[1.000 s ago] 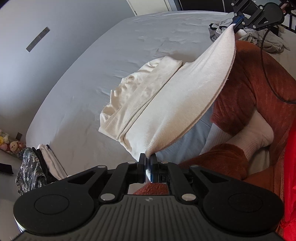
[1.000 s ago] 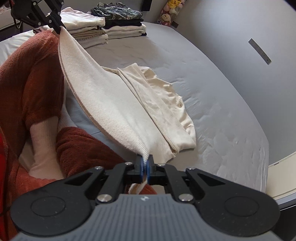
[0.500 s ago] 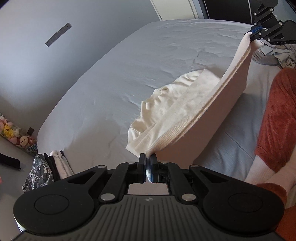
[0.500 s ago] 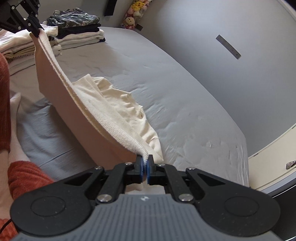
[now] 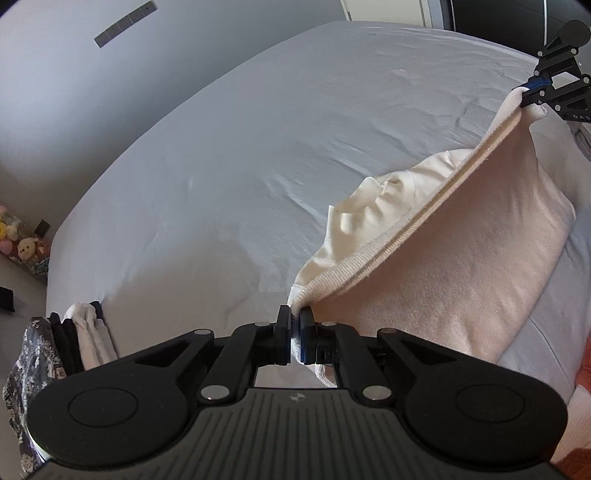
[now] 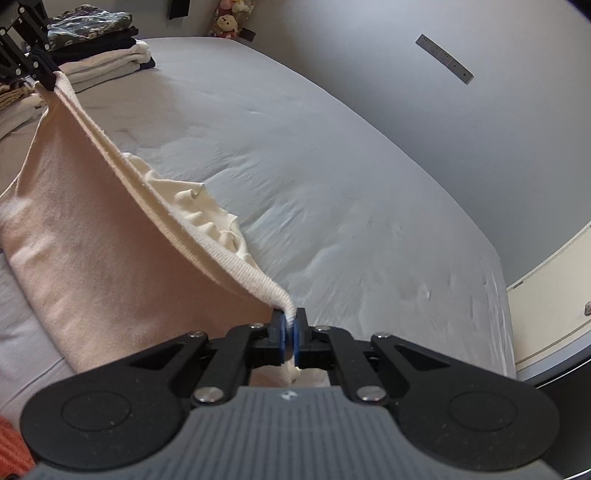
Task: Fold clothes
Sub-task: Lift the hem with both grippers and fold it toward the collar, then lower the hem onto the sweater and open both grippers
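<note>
A cream sweater (image 5: 436, 266) lies partly on the grey bed, its ribbed hem lifted and stretched taut between my two grippers. My left gripper (image 5: 294, 325) is shut on one hem corner; it also shows in the right wrist view (image 6: 44, 79) at the far left. My right gripper (image 6: 290, 326) is shut on the other hem corner and shows in the left wrist view (image 5: 532, 92) at the far right. The sweater (image 6: 92, 251) hangs in a fold below the hem, its bunched upper part resting on the sheet beyond.
The grey bed sheet (image 5: 240, 147) spreads wide beyond the sweater. A stack of folded clothes (image 6: 99, 48) sits at the bed's far corner, also in the left wrist view (image 5: 62, 343). Plush toys (image 6: 231, 18) lie by the wall. A rust-red sleeve (image 5: 581, 373) is at the right edge.
Both grippers have carried the hem forward over the bed, away from the person. The sweater's lower half has swung up and over; the person's red clothing has mostly left view.
</note>
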### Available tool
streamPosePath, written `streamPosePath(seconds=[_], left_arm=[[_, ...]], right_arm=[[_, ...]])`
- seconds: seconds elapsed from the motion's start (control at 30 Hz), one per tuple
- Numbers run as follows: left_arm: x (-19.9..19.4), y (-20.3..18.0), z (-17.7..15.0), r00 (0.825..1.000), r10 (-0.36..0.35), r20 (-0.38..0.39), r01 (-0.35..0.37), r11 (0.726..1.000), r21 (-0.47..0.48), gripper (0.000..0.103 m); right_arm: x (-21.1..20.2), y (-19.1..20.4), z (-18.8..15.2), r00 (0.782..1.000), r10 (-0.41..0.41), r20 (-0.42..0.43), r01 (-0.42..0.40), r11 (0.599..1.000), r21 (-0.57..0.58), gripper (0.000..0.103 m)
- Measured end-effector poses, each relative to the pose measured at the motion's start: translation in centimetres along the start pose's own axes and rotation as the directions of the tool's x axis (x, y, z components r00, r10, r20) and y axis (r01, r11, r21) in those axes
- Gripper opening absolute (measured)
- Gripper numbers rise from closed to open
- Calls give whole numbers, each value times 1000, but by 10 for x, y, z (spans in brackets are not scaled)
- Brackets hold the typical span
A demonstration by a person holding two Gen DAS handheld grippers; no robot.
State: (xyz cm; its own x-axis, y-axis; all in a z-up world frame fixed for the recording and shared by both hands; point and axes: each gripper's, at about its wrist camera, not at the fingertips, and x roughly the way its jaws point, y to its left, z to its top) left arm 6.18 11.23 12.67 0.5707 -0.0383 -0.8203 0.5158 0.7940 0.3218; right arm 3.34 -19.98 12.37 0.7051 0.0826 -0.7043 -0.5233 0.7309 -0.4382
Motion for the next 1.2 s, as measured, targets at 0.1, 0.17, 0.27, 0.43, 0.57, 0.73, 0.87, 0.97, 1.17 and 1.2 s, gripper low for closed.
streamPosePath(seconds=[0.1, 0.17, 0.27, 0.43, 0.57, 0.73, 0.87, 0.97, 1.17, 1.2], left_arm=[[46, 11, 5, 998, -37, -54, 35, 999, -21, 5], [74, 14, 4, 996, -49, -78, 46, 998, -40, 5], [109, 22, 3, 994, -67, -88, 59, 994, -91, 5], [149, 31, -1, 992, -86, -88, 72, 985, -156, 5], [164, 38, -11, 993, -103, -58, 87, 969, -232, 7], [147, 49, -32, 996, -55, 73, 82, 888, -452, 17], [124, 51, -46, 990, 6, 142, 76, 825, -560, 23], [105, 46, -56, 986, 37, 165, 71, 793, -605, 42], [112, 33, -85, 986, -29, 165, 137, 709, -692, 62], [116, 31, -87, 988, -18, 151, 119, 708, -696, 62]], right_arm=[[45, -6, 5, 999, 26, -26, -25, 999, 20, 5], [75, -6, 4, 998, 43, -47, -42, 998, 39, 5], [116, -3, -1, 997, 49, -65, -45, 997, 63, 5], [167, -2, -10, 995, 73, -73, -62, 988, 141, 5], [185, -7, -18, 994, 97, -51, -81, 963, 255, 6], [173, -16, -31, 998, 53, 24, -59, 889, 454, 37], [151, -26, -48, 994, -6, 114, -69, 762, 644, 42], [138, -29, -59, 987, -33, 158, -94, 682, 725, 51], [141, -29, -84, 983, -1, 182, -145, 600, 787, 55], [143, -31, -88, 984, 5, 181, -150, 581, 800, 55]])
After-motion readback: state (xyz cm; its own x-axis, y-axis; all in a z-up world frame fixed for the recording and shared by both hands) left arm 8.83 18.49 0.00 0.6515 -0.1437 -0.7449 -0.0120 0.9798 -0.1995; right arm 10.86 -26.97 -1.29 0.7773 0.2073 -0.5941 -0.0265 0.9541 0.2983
